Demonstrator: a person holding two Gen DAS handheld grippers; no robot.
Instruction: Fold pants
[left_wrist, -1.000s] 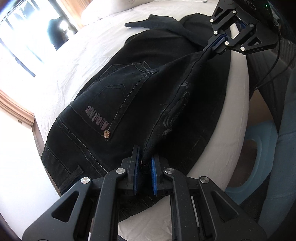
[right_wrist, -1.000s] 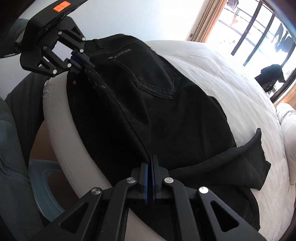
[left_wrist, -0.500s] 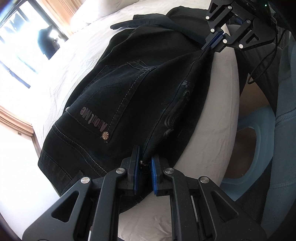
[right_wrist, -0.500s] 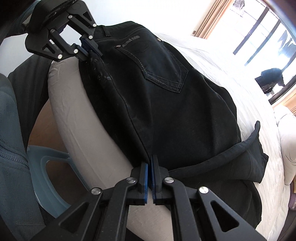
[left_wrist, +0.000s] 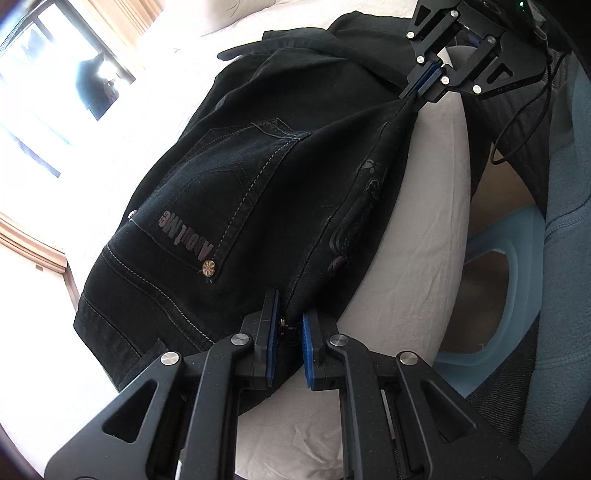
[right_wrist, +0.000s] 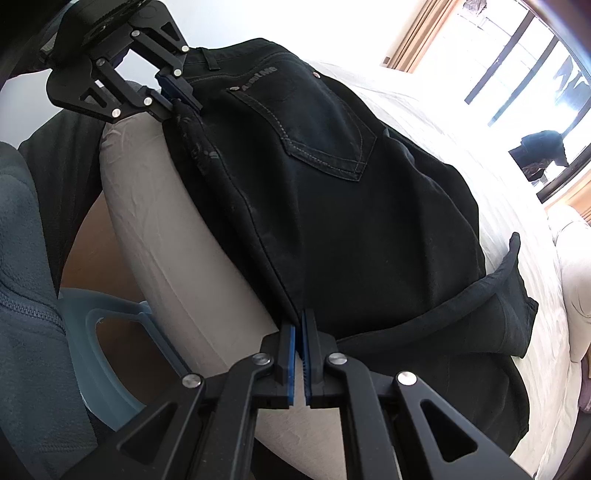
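Black jeans (left_wrist: 258, 192) lie on a white bed, back pocket up, with the legs folded back at the far end (right_wrist: 491, 295). My left gripper (left_wrist: 290, 325) is shut on the near side seam at the waistband. My right gripper (right_wrist: 299, 328) is shut on the same seam further down the leg. The seam is stretched taut between them along the bed's edge. Each gripper shows in the other's view: the right one (left_wrist: 424, 83) at top right, the left one (right_wrist: 177, 94) at top left.
The bed's rounded mattress edge (left_wrist: 424, 221) runs beside the seam. A light blue plastic chair (left_wrist: 517, 295) stands just off the bed. The person's blue-grey clothing (right_wrist: 26, 332) is close by. A bright window (right_wrist: 517, 74) lies beyond the bed.
Both grippers have carried the held seam further over the bed, away from its edge. More of the mattress side shows now. The grips have not changed.
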